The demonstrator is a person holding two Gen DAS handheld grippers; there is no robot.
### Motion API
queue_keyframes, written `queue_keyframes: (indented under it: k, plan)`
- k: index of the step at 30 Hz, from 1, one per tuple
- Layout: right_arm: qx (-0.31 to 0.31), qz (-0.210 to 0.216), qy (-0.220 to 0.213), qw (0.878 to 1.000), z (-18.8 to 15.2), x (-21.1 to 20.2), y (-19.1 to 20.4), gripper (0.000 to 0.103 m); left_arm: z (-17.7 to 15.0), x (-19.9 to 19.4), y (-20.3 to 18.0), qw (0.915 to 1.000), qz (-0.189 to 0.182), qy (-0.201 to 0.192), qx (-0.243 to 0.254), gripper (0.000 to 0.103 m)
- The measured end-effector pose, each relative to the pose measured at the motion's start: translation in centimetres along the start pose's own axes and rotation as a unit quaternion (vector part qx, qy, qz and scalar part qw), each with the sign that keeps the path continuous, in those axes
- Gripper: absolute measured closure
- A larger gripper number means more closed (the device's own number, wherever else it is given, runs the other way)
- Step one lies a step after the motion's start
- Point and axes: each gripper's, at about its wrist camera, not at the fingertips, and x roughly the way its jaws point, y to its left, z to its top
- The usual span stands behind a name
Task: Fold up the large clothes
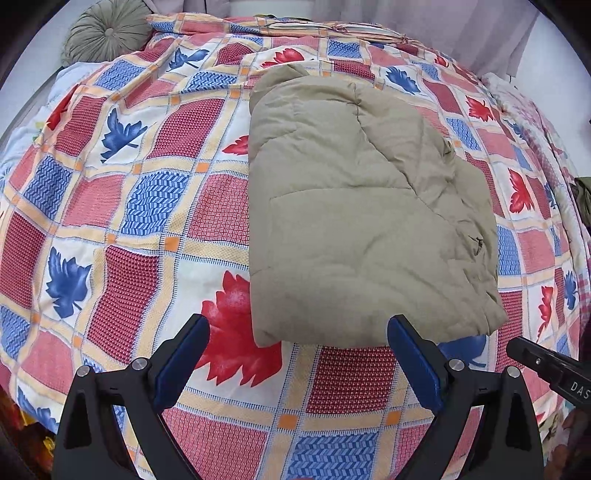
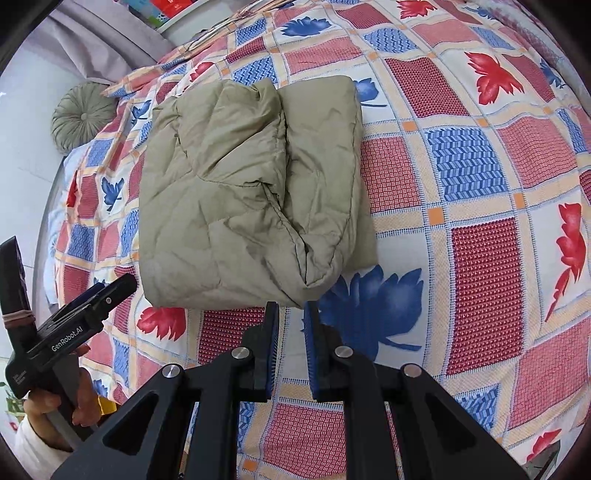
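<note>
I see a bed under a checked leaf-print quilt, with pale curtains behind. One folded khaki padded jacket lies just ahead of both tools. My left gripper has fingers spread wide, holding nothing; my right gripper has fingers nearly together, empty. One round green cushion sits far left. Only the right view shows my hand.
</note>
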Motion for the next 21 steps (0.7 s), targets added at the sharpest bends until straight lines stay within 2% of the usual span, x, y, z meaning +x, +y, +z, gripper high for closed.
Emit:
queue_keyframes:
  k: [3, 10, 18, 20, 21]
  plan:
    - [0.0, 0.0, 0.005, 1.0, -0.6, -0.4, 0.4, 0.088, -0.6, -0.9, 0.2, 0.9999, 0.011, -0.006, 0.0, 0.0]
    - [-0.002, -0.005, 0.014, 1.0, -1.3, -1.2, 1.5, 0.088, -2.0, -2.0, 0.5, 0.9997, -0.001, 0.023, 0.001, 0.0]
    - [-0.015, -0.012, 0.028, 0.999, -2.2, -2.3, 2.8, 0.087, -3.0, -4.9, 0.5, 0.9998, 0.006, 0.016, 0.007, 0.0]
    - [-0.019, -0.014, 0.031, 0.999, -2.3, -3.0, 3.0, 0.072, -3.2, -6.2, 0.5, 0.9999, 0.008, 0.006, 0.008, 0.0]
    - [-0.02, -0.015, 0.03, 0.999, -2.4, -3.4, 3.2, 0.054, -3.2, -6.7, 0.6, 0.9999, 0.007, 0.002, 0.008, 0.0]
